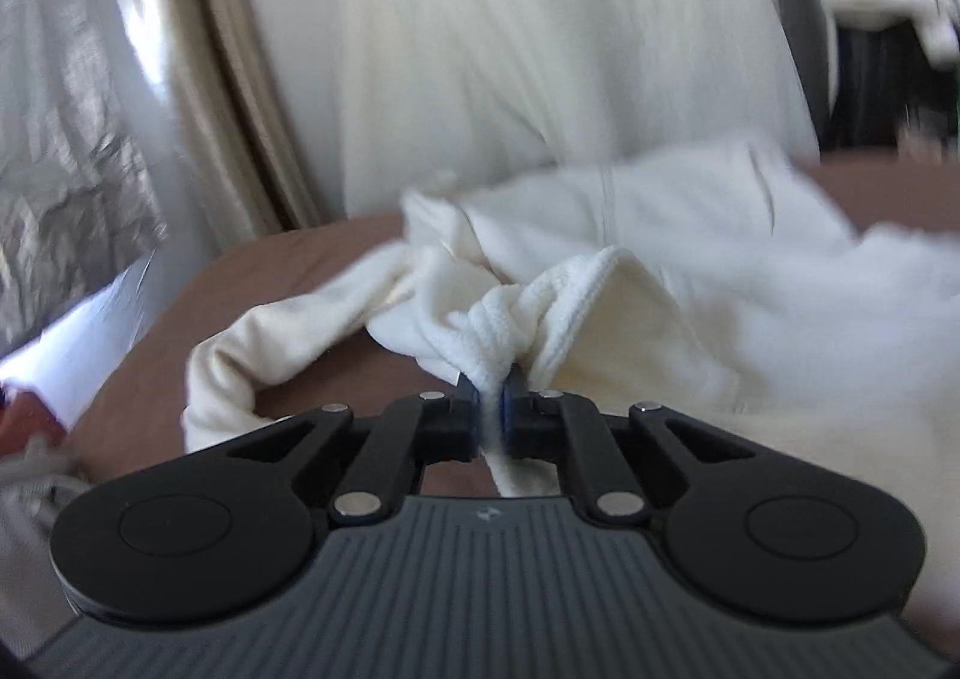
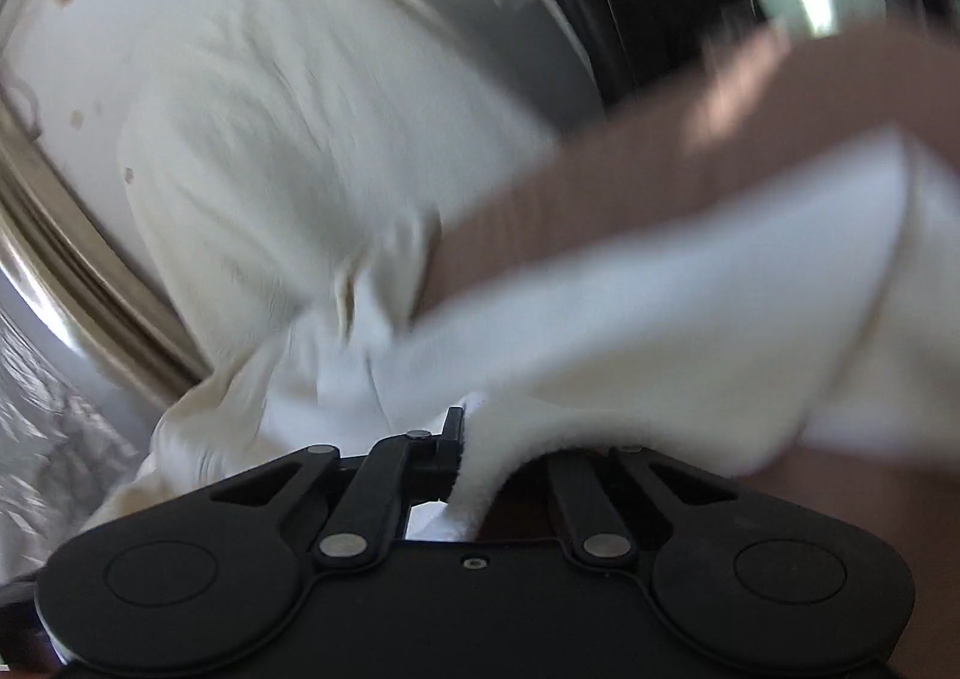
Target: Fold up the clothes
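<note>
Pinching a bunched fold of cream fleece garment point(image 1: 498, 313), the left gripper point(image 1: 493, 409) has its two black fingers drawn together, with a thin strip of the cloth squeezed between the blue pads and trailing out below them. The garment spreads from the fingers across a brown surface point(image 1: 282, 265), most of it lying to the right in soft rumpled heaps, one sleeve-like loop curling off to the left. Behind it a large pale cushion point(image 1: 540, 49) stands upright, with a beige frame point(image 1: 222, 97) beside it and crinkled silvery material point(image 1: 66, 139) at the far left. Much of this view is blurred.

In the right wrist view, the right gripper point(image 2: 465, 454) is also clamped on the cream fleece garment point(image 2: 630, 355). Only its left finger shows clearly; the cloth drapes over the other side and hides it, and a thick fleecy edge runs down between the fingers. The fabric stretches up and to the right from the grip, lifted off the brown surface point(image 2: 600, 187), which shows as a blurred band behind it. The pale cushion point(image 2: 270, 109) fills the upper left, bearing a few small brown spots, with the beige frame point(image 2: 72, 259) curving along its left side.
</note>
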`<state>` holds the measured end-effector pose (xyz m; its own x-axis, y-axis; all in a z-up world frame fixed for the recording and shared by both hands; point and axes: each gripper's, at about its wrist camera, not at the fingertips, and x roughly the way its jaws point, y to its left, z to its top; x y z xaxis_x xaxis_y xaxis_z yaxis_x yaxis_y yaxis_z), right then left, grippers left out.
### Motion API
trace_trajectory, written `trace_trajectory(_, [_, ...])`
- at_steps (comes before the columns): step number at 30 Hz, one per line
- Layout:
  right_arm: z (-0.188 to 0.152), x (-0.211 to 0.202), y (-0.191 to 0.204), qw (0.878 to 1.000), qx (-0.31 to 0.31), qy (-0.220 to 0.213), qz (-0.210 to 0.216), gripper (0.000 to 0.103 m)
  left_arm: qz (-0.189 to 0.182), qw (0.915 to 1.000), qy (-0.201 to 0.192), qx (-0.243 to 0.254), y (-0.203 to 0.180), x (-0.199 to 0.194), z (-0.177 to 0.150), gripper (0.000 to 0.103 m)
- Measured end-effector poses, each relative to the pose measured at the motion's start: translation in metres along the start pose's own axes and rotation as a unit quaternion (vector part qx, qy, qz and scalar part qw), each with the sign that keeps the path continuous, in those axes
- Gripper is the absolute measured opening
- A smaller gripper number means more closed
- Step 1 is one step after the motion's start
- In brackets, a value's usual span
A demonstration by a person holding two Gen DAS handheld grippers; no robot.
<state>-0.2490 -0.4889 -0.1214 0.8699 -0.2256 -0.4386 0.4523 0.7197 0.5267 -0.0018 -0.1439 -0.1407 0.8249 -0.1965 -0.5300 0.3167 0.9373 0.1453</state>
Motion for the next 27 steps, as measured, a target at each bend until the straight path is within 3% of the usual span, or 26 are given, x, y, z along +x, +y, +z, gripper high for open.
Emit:
trace_trajectory(4, [0.074, -0.051, 0.028, 0.991, -0.070, -0.113, -0.017, 0.004, -0.042, 0.9968, -0.021, -0.064, 0.002, -0.057, -0.009, 0.007])
trace_trajectory(7, [0.117, -0.093, 0.054, 0.969, -0.165, -0.180, -0.038, 0.004, -0.090, 0.9939, 0.021, -0.060, -0.019, -0.085, -0.024, 0.007])
trace_trajectory(10, [0.130, -0.090, 0.056, 0.950, -0.269, -0.132, -0.086, 0.004, -0.101, 0.9928, 0.064, -0.003, -0.049, -0.086, -0.046, 0.008])
trace_trajectory(12, [0.118, -0.070, 0.024, 0.942, -0.297, -0.071, -0.138, 0.005, -0.103, 0.9897, 0.097, 0.024, -0.060, -0.071, -0.059, 0.008])
trace_trajectory(14, [0.095, -0.047, -0.026, 0.945, -0.272, -0.007, -0.180, 0.005, -0.118, 0.9838, 0.135, 0.012, -0.061, -0.055, -0.067, 0.009])
trace_trajectory(16, [0.080, -0.025, -0.066, 0.957, -0.201, 0.050, -0.203, 0.005, -0.129, 0.9805, 0.148, 0.004, -0.060, -0.048, -0.071, 0.011])
trace_trajectory(18, [0.075, -0.010, -0.086, 0.964, -0.162, 0.068, -0.197, 0.005, -0.136, 0.9798, 0.146, 0.005, -0.057, -0.048, -0.070, 0.014])
trace_trajectory(20, [0.081, 0.003, -0.079, 0.958, -0.178, 0.085, -0.210, 0.006, -0.141, 0.9810, 0.133, 0.010, -0.057, -0.053, -0.068, 0.015])
trace_trajectory(22, [0.091, 0.003, -0.068, 0.961, -0.181, 0.076, -0.193, 0.009, -0.150, 0.9817, 0.116, 0.011, -0.055, -0.057, -0.068, 0.016])
trace_trajectory(23, [0.093, 0.003, -0.061, 0.963, -0.184, 0.065, -0.185, 0.013, -0.157, 0.9815, 0.109, 0.006, -0.053, -0.059, -0.066, 0.017])
trace_trajectory(25, [0.095, 0.001, -0.055, 0.962, -0.192, 0.053, -0.185, 0.031, -0.172, 0.9803, 0.096, -0.008, -0.048, -0.063, -0.062, 0.019])
trace_trajectory(27, [0.094, -0.001, -0.060, 0.959, -0.194, 0.058, -0.198, 0.032, -0.194, 0.9763, 0.087, -0.038, -0.043, -0.065, -0.057, 0.022])
